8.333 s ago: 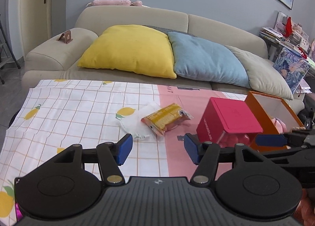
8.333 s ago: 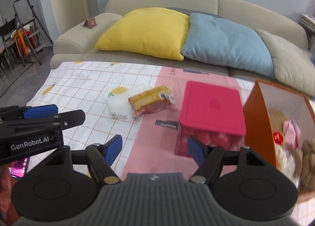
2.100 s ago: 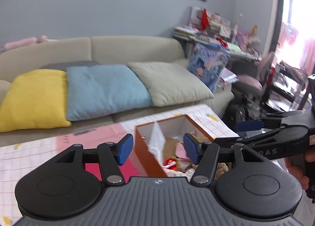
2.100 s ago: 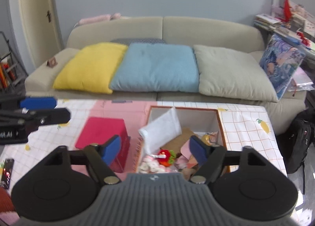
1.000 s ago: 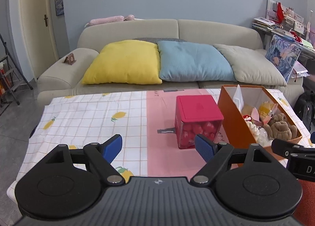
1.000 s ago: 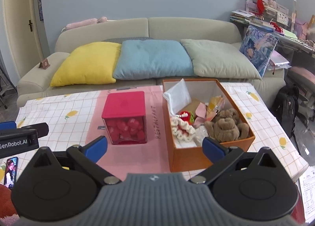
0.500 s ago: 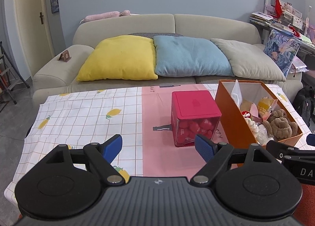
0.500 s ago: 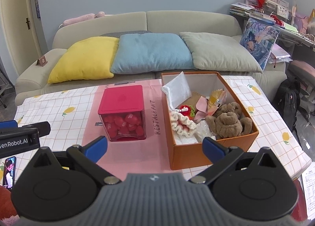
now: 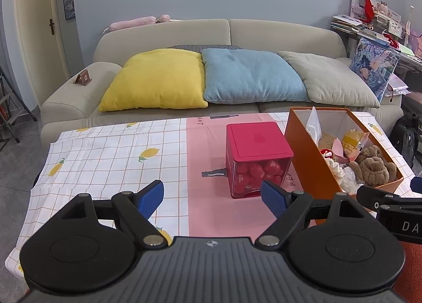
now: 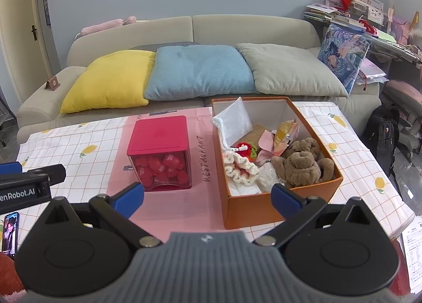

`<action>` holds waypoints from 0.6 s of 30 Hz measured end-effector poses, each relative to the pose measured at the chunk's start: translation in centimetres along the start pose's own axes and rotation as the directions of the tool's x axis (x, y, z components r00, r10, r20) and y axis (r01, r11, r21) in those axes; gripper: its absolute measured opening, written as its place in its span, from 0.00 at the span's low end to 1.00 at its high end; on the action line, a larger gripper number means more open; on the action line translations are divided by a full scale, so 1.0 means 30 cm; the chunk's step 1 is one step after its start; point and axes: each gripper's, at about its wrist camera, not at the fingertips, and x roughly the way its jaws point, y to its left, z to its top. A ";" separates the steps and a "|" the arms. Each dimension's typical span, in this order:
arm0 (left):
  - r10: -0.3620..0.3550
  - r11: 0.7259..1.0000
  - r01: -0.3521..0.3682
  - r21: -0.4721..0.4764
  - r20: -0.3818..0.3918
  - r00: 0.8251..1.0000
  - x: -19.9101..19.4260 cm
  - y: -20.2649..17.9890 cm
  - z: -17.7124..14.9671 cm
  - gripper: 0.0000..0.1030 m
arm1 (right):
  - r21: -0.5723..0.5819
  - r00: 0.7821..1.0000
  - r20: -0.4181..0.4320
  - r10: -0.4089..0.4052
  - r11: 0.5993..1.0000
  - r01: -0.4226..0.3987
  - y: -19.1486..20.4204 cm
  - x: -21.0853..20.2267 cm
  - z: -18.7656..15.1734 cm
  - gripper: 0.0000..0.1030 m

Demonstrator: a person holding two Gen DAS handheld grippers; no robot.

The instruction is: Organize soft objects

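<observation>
An orange box [image 10: 284,204] stands on the table's right side, also in the left wrist view [image 9: 308,163]. It holds a brown plush bear [image 10: 300,163], a white mesh bag [image 10: 233,121], a yellow snack packet [image 10: 286,130], a crocheted piece [image 10: 240,164] and other soft items. My left gripper [image 9: 212,198] is open and empty above the near table edge. My right gripper [image 10: 207,198] is open and empty, in front of the box.
A red-lidded clear cube [image 10: 161,152] of red pieces stands left of the orange box. A lemon-print cloth [image 9: 105,155] covers the table. A sofa [image 9: 216,36] with yellow, blue and grey cushions lies behind. A phone [image 10: 10,231] lies at near left.
Both grippers have pulled back from over the orange box to the near table edge. The snack packet and white bag that lay on the cloth are now in the box.
</observation>
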 end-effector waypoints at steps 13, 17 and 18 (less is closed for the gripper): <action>0.002 1.000 -0.002 0.003 0.001 1.000 -0.011 -0.006 0.000 0.95 | -0.001 1.000 -0.001 0.007 1.000 -0.007 -0.001 -0.007 0.000 0.98; 0.003 1.000 -0.003 0.000 0.002 1.000 -0.013 -0.008 0.001 0.95 | -0.002 1.000 -0.003 0.009 1.000 -0.009 -0.001 -0.009 0.000 0.98; 0.003 1.000 -0.003 -0.001 0.002 1.000 -0.014 -0.008 0.000 0.95 | -0.003 1.000 -0.003 0.010 1.000 -0.010 0.000 -0.009 0.000 0.98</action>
